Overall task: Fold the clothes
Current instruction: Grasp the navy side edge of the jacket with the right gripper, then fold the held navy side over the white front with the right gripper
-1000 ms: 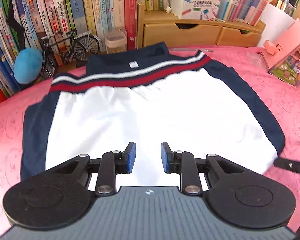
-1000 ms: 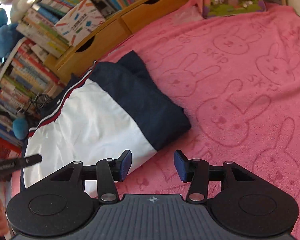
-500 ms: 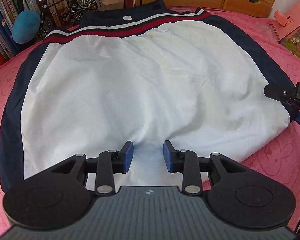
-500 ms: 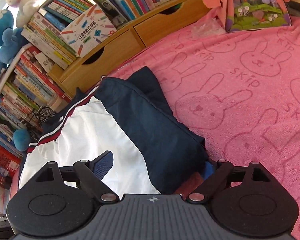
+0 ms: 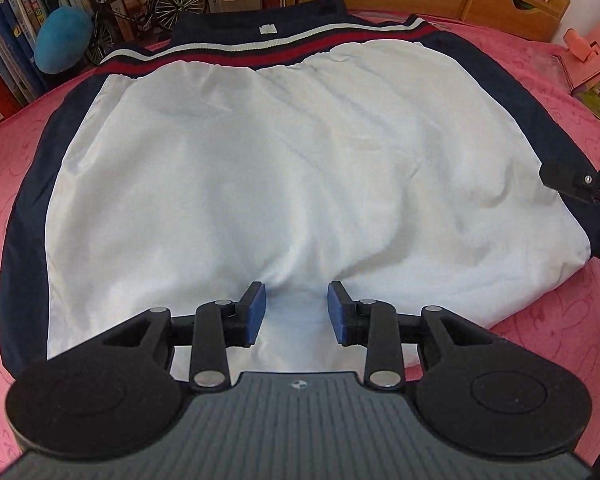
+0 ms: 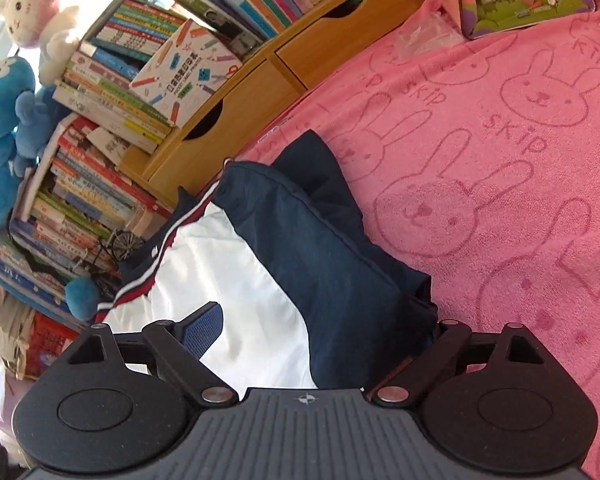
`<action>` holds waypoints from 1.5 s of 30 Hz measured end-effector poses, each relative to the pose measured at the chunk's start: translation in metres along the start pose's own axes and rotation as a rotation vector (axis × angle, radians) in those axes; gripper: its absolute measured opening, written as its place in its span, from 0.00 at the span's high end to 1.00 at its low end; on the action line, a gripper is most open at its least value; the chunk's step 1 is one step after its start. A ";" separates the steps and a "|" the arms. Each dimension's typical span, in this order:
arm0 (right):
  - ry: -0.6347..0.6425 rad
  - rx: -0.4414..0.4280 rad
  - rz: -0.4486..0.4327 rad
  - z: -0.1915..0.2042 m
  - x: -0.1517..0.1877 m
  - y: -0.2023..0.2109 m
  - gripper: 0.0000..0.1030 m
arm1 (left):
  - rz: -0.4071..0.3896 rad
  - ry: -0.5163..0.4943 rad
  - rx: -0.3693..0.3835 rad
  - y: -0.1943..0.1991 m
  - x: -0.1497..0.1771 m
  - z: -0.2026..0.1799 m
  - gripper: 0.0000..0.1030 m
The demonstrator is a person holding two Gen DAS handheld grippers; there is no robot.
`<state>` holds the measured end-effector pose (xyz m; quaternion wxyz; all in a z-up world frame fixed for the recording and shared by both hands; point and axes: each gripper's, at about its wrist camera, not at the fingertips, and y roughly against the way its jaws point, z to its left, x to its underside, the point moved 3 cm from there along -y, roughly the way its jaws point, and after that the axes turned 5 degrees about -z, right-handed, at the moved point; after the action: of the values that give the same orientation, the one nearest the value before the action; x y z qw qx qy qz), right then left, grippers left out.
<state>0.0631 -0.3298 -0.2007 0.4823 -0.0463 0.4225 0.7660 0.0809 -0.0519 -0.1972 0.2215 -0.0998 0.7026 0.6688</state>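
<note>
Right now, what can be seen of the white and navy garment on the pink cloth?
The garment lies flat and partly folded on the pink bunny-print cloth: a wrinkled white panel, navy side bands, and a red-and-white striped hem at the far edge. It looks like thin woven fabric. The left gripper straddles its bunched near edge, open; the right gripper straddles its navy right corner, open.

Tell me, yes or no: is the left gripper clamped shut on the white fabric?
No. The left gripper is open, its blue pads apart with the white garment lying between and beneath them.

Left wrist: low, close, facing bookshelf. Right wrist: close, angled. Both share garment (image 5: 284,184).
</note>
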 end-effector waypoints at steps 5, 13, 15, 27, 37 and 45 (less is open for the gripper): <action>-0.113 0.022 0.003 -0.002 -0.002 0.000 0.30 | 0.004 -0.015 0.006 0.000 -0.001 0.000 0.67; -0.129 0.084 0.005 -0.009 0.002 -0.007 0.75 | -0.011 -0.046 0.037 0.000 0.000 0.004 0.67; -0.119 0.119 0.005 -0.003 -0.001 -0.010 0.74 | -0.019 -0.050 0.042 0.001 0.001 0.004 0.67; 0.849 0.026 -0.175 0.219 0.063 0.036 0.87 | -0.030 0.341 0.142 0.046 0.032 0.120 0.67; 1.569 -0.177 0.026 0.288 0.270 -0.011 0.80 | -0.081 0.599 0.095 0.096 0.087 0.240 0.65; 1.580 -0.105 -0.022 0.266 0.270 0.008 0.30 | -0.121 0.601 0.372 0.096 0.065 0.221 0.41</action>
<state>0.0032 0.0417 -0.1551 0.0443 -0.6032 0.6025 0.5207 0.0208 0.1838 -0.1413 0.0586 -0.2914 0.8390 0.4557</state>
